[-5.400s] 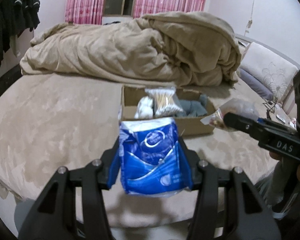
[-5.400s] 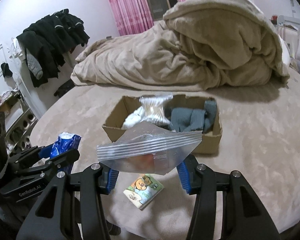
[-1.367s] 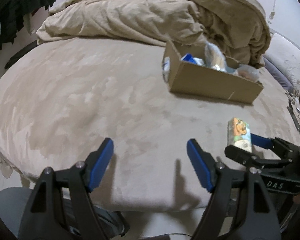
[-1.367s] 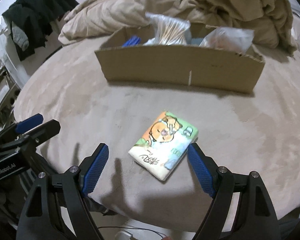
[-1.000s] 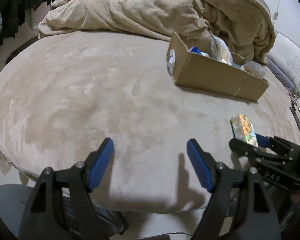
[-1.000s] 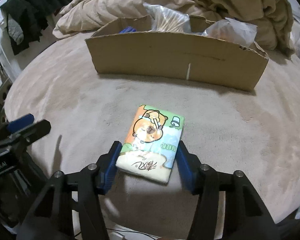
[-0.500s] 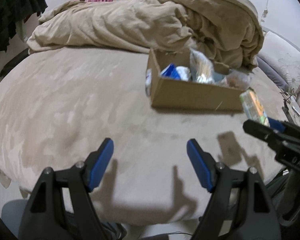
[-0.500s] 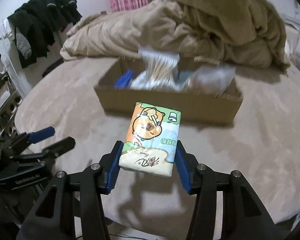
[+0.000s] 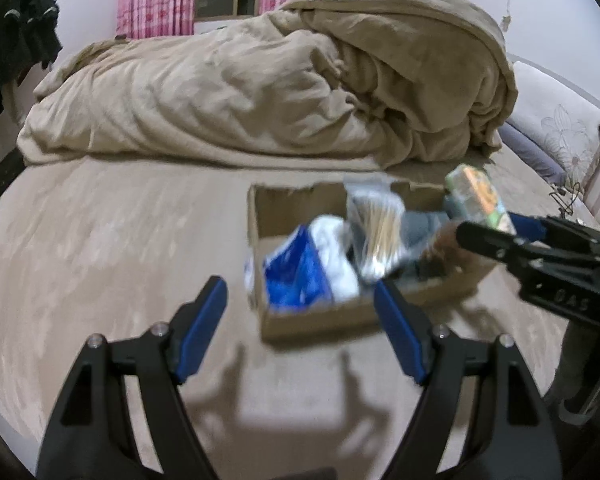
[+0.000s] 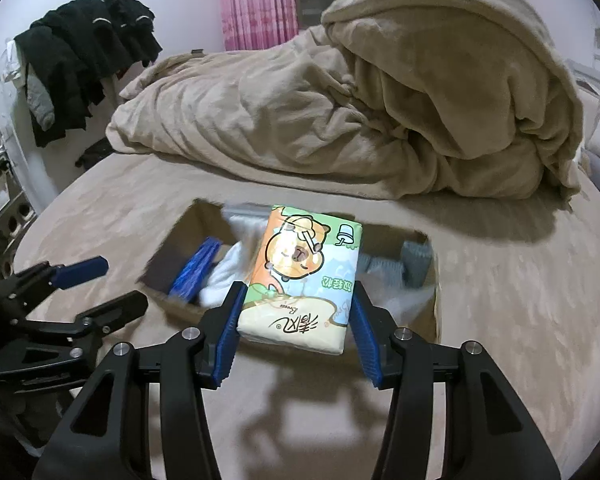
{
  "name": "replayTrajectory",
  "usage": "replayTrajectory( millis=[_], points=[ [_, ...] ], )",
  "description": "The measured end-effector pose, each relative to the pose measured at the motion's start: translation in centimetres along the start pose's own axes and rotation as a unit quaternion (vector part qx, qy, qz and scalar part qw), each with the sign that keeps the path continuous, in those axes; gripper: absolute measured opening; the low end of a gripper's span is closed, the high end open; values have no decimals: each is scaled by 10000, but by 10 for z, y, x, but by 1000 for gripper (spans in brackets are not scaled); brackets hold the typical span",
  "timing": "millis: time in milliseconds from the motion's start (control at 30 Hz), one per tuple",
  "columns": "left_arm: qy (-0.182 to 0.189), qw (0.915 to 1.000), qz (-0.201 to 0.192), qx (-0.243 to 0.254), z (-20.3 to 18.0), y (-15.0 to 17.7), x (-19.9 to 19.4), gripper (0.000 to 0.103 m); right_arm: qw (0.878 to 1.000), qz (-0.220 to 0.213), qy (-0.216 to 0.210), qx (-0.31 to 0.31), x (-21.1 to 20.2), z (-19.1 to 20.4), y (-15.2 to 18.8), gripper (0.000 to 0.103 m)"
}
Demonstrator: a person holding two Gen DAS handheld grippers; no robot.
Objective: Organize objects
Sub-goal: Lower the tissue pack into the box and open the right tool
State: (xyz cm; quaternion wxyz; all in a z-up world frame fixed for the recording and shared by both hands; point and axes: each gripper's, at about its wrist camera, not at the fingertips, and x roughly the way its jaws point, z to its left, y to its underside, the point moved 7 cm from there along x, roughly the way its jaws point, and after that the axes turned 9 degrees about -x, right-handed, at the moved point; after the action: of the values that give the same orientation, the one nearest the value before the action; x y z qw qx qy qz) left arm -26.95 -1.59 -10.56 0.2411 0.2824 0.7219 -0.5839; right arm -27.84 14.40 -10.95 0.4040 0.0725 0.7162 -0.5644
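- Our right gripper (image 10: 296, 332) pinches the tissue pack (image 10: 304, 276) by its two long sides, holding it in the air above the near wall of the cardboard box (image 10: 428, 320); our left gripper (image 9: 300, 320) is spread wide with nothing in it, just in front of the box.
- We judge the grip a shallow one: only the lower part of the soft pack sits between the pads, so a quick tilt could let it slide out and land short of the box.
- Inside the box we see a blue packet (image 9: 296, 276), a bag of cotton swabs (image 9: 378, 232), something white and a grey cloth (image 10: 416, 264). It looks fairly full, so the pack could perch on the heap and tip back over the wall if we let go too high.
- Both views are blurred around the box, so we cannot tell where a free gap lies.
- Under the box is a tan plush bed cover (image 9: 112, 240), soft and uneven; behind the box a rumpled blanket (image 9: 300, 92) is heaped, then pink curtains (image 10: 256, 4). Dark clothes (image 10: 88, 52) hang to the box's left.
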Motion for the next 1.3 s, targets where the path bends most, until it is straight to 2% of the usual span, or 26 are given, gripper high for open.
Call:
replayTrajectory(
  millis=[300, 567, 633, 733, 867, 1100, 1300],
  points=[
    [-49, 9999, 35, -125, -5, -28, 51, 77, 9997, 244, 32, 73, 53, -29, -18, 53],
    [-208, 9988, 334, -274, 10, -16, 84, 77, 9987, 506, 51, 54, 85, -33, -7, 53],
    [-215, 9986, 324, -348, 14, -14, 83, 77, 9988, 470, 121, 76, 83, -36, -6, 60],
    [-230, 9988, 241, -364, 16, -14, 76, 77, 9991, 345, 189, 136, 76, -37, -7, 74],
    [-227, 9991, 140, -322, 14, -11, 57, 77, 9995, 119, 283, 50, 58, -32, -10, 80],
    [-222, 9987, -245, -399, 9, -5, -2, 77, 9995, -211, 250, -28, 10, -7, -11, 81],
    [-168, 9982, -206, -535, 7, 32, -53, 77, 9991, -389, 119, 78, -41, 16, 2, 81]
  ],
)
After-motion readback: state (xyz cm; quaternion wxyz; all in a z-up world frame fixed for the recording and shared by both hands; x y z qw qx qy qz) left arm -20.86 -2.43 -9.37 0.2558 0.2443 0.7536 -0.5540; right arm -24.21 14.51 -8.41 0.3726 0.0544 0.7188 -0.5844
